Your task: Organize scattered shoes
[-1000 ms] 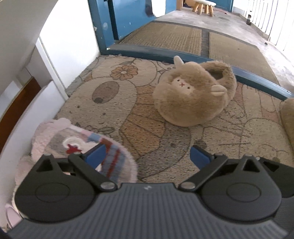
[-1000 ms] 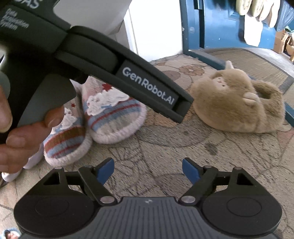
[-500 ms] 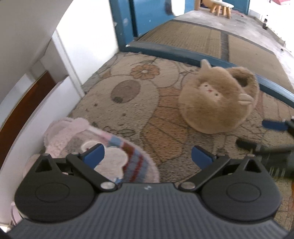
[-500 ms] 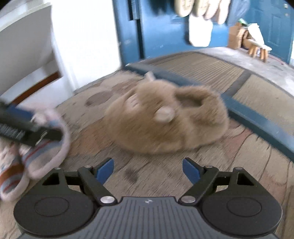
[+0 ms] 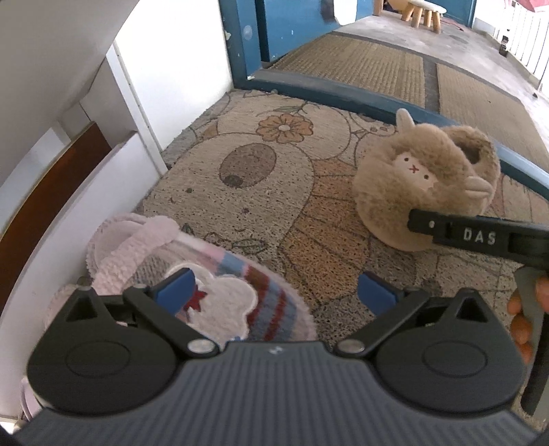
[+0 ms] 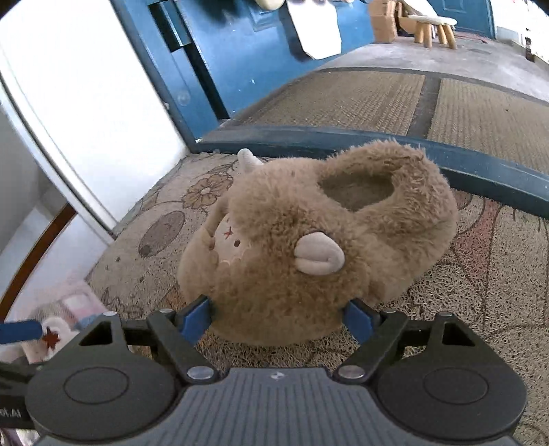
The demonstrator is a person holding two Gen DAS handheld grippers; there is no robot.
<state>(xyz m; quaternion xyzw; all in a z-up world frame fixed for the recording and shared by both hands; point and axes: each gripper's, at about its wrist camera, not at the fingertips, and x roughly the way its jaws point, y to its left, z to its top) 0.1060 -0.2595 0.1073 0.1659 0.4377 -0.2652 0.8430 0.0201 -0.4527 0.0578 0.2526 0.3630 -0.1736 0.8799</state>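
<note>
The right tool (image 6: 278, 317) stands wide open with the toe of a fluffy tan animal-face slipper (image 6: 308, 240) between its blue pads (image 6: 195, 317) — the pads sit just at the fur on either side, and whether they press on it cannot be told, so it does not read as a grip. The slipper rests upright on a patterned doormat (image 6: 480, 291), its opening facing up and its heel toward the blue door sill (image 6: 480, 168) behind it. The left tool (image 5: 274, 295) is also wide open and holds nothing; it hangs over the mat with its left pad (image 5: 175, 291) above a striped knitted slipper (image 5: 240, 302) bearing a white cloud patch and a red star. That slipper lies by the white cabinet (image 5: 68, 212) at the mat's left edge, with a pink fuzzy slipper (image 5: 130, 236) just behind it, touching. In the left wrist view the tan slipper (image 5: 429, 178) sits well apart from the striped one, toward the sill, and the right tool's black body marked "DAS" (image 5: 480, 236) crosses in front of it — a few fingers (image 5: 518, 319) of the person's hand show on its handle. Woven mats (image 6: 343, 99) and a small wooden stool (image 6: 432, 29) lie beyond the sill.
</note>
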